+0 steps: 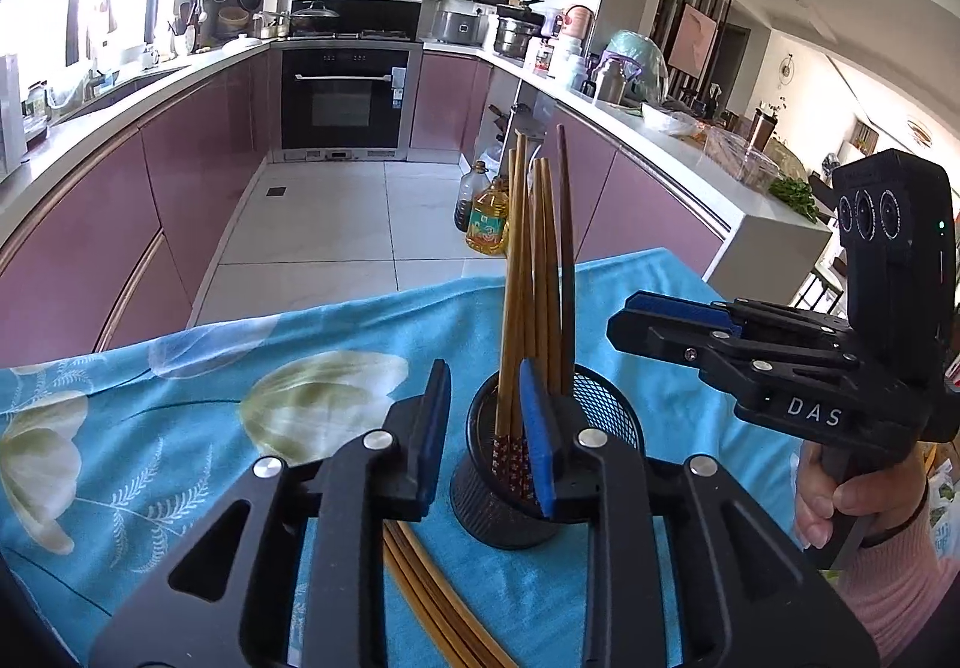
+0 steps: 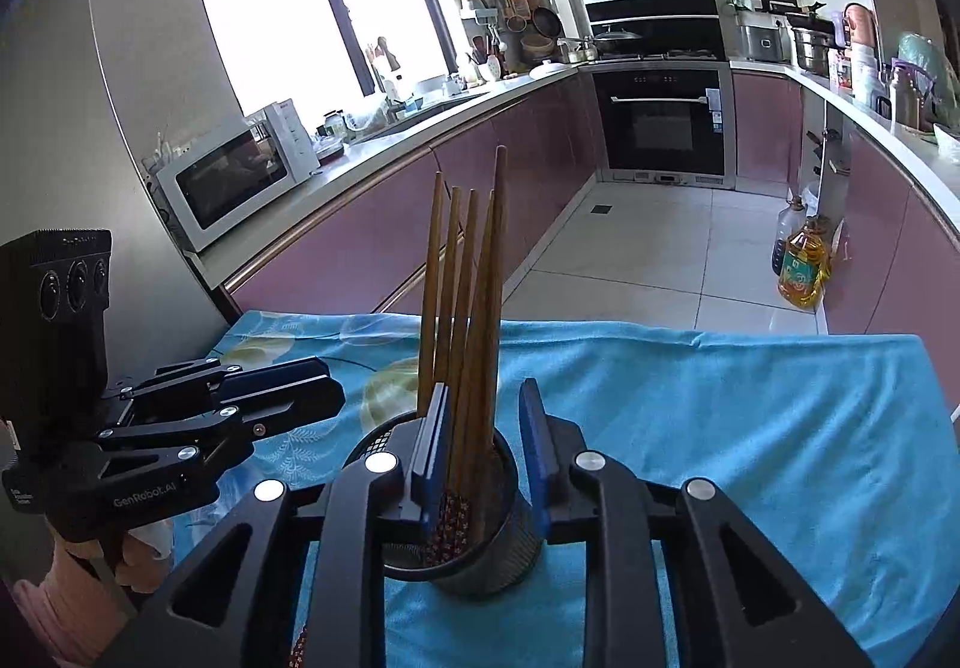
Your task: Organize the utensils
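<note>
A black mesh cup (image 1: pixel 606 416) stands on a table with a blue floral cloth (image 1: pixel 180 428). Several wooden chopsticks (image 1: pixel 528 272) stand upright in the cup. More chopsticks (image 1: pixel 432 602) lie flat on the cloth under my left gripper (image 1: pixel 486 440), which is open and empty just left of the cup. The right gripper (image 1: pixel 678 320) hovers to the cup's right. In the right wrist view the cup (image 2: pixel 480 554) and its chopsticks (image 2: pixel 468 308) sit between the fingers of my open right gripper (image 2: pixel 489 458). The left gripper (image 2: pixel 288 386) is at the left.
The cloth's far edge (image 2: pixel 660 332) drops to a tiled floor. Oil bottles (image 1: pixel 489 218) stand on the floor by pink cabinets. A microwave (image 2: pixel 234 176) sits on the left counter, an oven (image 1: pixel 345 98) at the back.
</note>
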A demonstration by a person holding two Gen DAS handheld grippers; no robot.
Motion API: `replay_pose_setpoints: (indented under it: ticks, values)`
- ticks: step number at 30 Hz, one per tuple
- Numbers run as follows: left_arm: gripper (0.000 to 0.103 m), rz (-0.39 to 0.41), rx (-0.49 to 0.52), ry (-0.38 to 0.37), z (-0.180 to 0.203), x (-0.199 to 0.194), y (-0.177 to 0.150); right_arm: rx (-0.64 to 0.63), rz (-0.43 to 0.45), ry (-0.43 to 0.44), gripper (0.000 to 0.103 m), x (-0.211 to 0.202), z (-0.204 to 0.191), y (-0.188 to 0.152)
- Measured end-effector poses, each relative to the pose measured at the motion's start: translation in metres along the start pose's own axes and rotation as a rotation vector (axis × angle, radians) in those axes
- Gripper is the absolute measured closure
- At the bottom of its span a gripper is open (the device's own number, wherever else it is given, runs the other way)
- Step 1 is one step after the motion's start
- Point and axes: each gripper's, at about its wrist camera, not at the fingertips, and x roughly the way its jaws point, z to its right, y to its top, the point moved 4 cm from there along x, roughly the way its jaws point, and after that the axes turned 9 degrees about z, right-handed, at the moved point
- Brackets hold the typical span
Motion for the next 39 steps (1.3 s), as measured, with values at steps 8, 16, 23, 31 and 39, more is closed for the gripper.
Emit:
replay_pose_setpoints:
  ticks: [8,16,23,31,39]
  values:
    - [0.07,0.052,-0.019,0.039,-0.011,-0.026,-0.019,-0.03,0.032,0.044,0.071,-0.02,-0.016,-0.007]
    - [0.065,0.066,-0.037,0.09,-0.029,-0.055,-0.05,-0.092,0.028,0.142,0.065,-0.046,-0.048,-0.033]
    - [0.063,-0.013,-0.08,0.119,-0.046,-0.058,-0.098,-0.096,-0.107,0.174,0.065,-0.023,-0.065,-0.085]
    - [0.062,-0.062,-0.119,0.134,-0.053,-0.06,-0.138,-0.111,-0.221,0.13,0.065,0.003,-0.076,-0.131]
    - [0.061,-0.102,-0.121,0.123,-0.045,-0.057,-0.156,-0.148,-0.25,0.1,0.065,0.009,-0.084,-0.149]
